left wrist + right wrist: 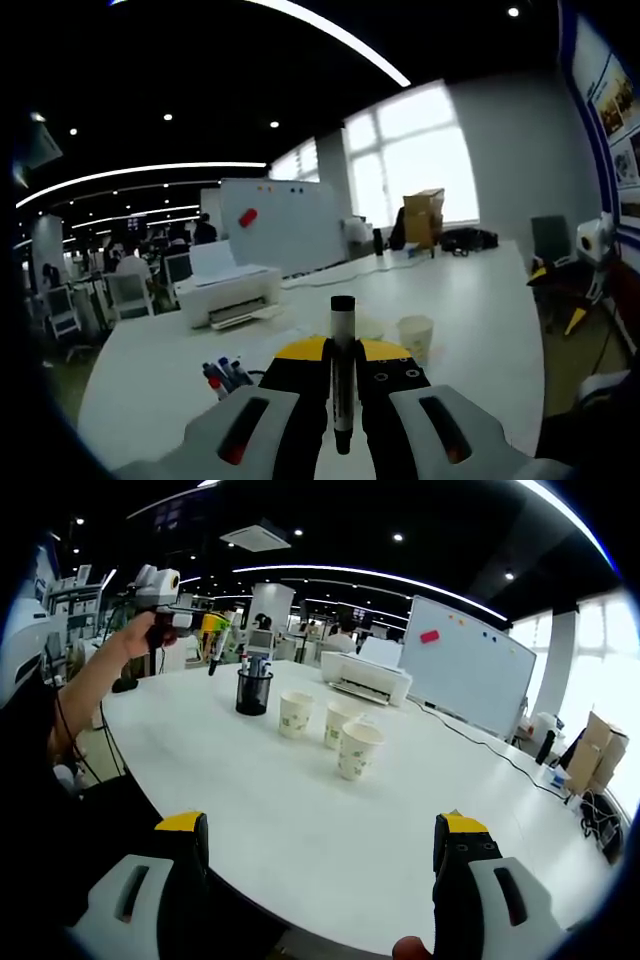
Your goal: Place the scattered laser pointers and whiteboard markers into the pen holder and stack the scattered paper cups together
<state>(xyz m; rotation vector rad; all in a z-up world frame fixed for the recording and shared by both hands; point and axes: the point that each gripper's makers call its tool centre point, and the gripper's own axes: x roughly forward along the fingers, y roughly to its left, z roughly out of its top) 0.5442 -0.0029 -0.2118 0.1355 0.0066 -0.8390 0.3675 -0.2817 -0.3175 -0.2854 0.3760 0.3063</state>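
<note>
My left gripper (pixel 342 352) is shut on a black whiteboard marker (pixel 343 318) that stands upright between its yellow-tipped jaws. Just below and left of it are the blue and red caps of markers in the pen holder (pixel 224 377). A paper cup (pixel 416 337) stands to the right. In the right gripper view, the black mesh pen holder (pixel 253 693) stands upright on the white table (pixel 300 810), with three separate paper cups (pixel 295 714) (pixel 339 723) (pixel 360 750) to its right. A hand holds the left gripper (pixel 212 630) up and left of the holder. My right gripper (pixel 320 858) is open and holds nothing.
A white printer (pixel 365 677) sits behind the cups, with a whiteboard (pixel 465 665) beyond it. A cable runs along the far side of the table. A cardboard box (pixel 424 215) stands at the far end. Office chairs and people are in the background.
</note>
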